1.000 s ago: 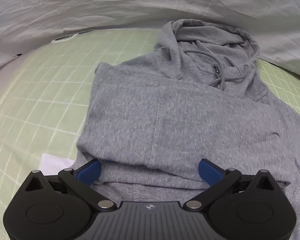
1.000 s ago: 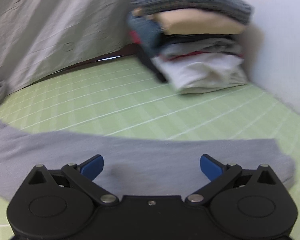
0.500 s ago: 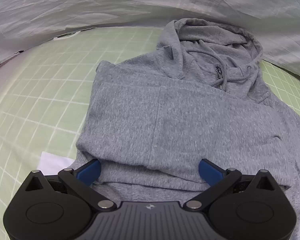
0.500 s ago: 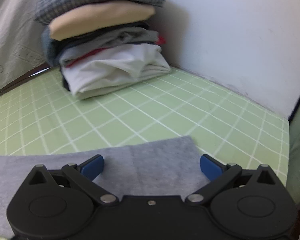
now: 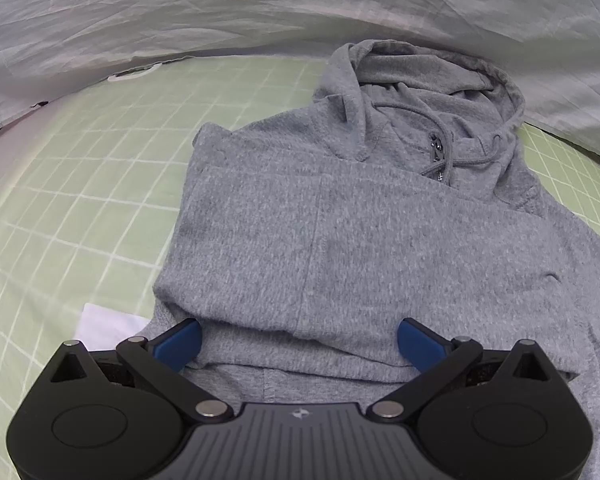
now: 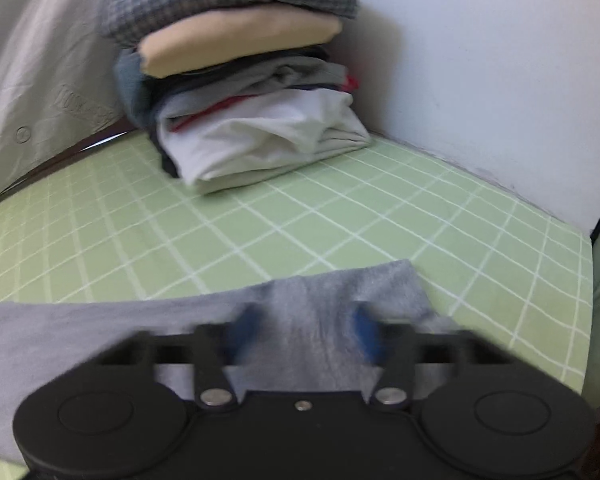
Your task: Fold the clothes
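A grey hoodie (image 5: 340,240) lies on the green checked sheet (image 5: 80,200), hood at the far end, one sleeve folded across the chest. My left gripper (image 5: 300,342) is open over the folded sleeve's near edge, its blue fingers spread wide and holding nothing. In the right wrist view the hoodie's other sleeve (image 6: 320,300) stretches flat across the sheet, cuff end to the right. My right gripper (image 6: 304,330) is over the cuff, its blurred blue fingers partly closed around the cloth, with a gap still between them.
A stack of folded clothes (image 6: 244,80) stands against the white wall (image 6: 500,80) at the far corner. A crumpled grey-white cover (image 5: 220,8) lies behind the hoodie. A white paper (image 5: 104,322) lies beside the left gripper. The sheet's edge (image 6: 590,280) is at the right.
The right gripper swung right along the sleeve to its cuff, and its fingers have moved inward from fully spread. The left gripper stayed nearly still and open.
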Motion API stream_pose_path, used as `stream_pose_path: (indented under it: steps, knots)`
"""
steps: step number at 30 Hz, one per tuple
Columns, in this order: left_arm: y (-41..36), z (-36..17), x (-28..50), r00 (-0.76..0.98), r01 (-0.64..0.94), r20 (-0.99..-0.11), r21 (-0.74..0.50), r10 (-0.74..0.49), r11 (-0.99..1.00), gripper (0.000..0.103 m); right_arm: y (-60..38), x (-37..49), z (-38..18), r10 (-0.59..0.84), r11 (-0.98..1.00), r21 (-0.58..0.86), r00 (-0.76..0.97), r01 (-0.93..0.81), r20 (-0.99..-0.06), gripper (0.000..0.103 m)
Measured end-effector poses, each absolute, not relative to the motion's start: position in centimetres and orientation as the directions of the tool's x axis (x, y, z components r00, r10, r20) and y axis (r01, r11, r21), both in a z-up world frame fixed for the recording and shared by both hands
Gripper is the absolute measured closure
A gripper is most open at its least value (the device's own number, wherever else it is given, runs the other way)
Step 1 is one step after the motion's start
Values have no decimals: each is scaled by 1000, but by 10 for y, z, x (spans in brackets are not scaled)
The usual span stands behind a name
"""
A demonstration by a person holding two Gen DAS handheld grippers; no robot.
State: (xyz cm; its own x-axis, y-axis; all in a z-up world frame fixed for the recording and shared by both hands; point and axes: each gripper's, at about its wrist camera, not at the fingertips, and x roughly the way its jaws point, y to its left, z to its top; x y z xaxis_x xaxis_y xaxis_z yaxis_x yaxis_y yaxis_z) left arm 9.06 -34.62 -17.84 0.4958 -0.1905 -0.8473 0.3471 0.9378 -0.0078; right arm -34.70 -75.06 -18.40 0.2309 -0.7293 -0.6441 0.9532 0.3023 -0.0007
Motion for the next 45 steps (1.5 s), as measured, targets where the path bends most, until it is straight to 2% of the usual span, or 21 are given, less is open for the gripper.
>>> stream_pose_path:
  steps: [3,5,11,15,19,23,29,31,32,34,35,36,38,43,45]
  knots:
    - [-338,-169,83,520,341,-828,-27,-212,940,2,-740,-338,-181,-711,301,31,246,953,-659,92]
    - [-331,-162,76,534,336,-813,-46,-231,941,2,-733,-335,-177,-673,301,114,295,947,-678,95]
    - [-302,-140,55,572,346,-782,-42,-246,937,2,-695,-303,-164,-533,400,350,526,847,-663,96]
    - [-274,-131,50,575,341,-784,-31,-235,940,2,-670,-268,-155,-408,397,554,681,732,-608,96]
    - [-247,-126,51,572,332,-786,-37,-233,942,2,-639,-221,-145,-291,425,660,784,619,-548,96]
    - [-227,-125,58,570,334,-787,-43,-238,942,2,-610,-173,-137,-200,422,732,842,535,-500,96]
    - [-210,-124,74,570,340,-783,-50,-248,939,2,-548,-94,-117,-37,513,758,892,404,-451,96]
    - [-208,-126,82,564,326,-787,-68,-251,943,2,-527,-72,-118,19,567,735,886,372,-463,94]
    - [-207,-127,86,560,320,-788,-80,-257,944,2,-519,-63,-120,39,593,717,877,365,-479,85]
    - [-209,-129,94,555,314,-787,-101,-269,944,2,-514,-52,-126,51,635,672,848,380,-528,56]
    - [-213,-129,97,558,322,-783,-102,-275,941,2,-511,-47,-128,56,656,649,832,386,-551,34]
    - [-218,-129,100,561,332,-779,-101,-282,938,2,-510,-43,-130,52,675,626,821,391,-568,17]
    - [-229,-128,107,560,348,-776,-97,-289,932,2,-519,-49,-124,-37,720,556,822,417,-568,0]
    - [-260,-130,114,527,394,-790,-101,-314,914,2,-534,-69,-113,-349,797,202,706,570,-616,0]
    - [-273,-134,109,499,432,-800,-104,-333,896,2,-541,-88,-120,-411,766,152,657,625,-632,0]
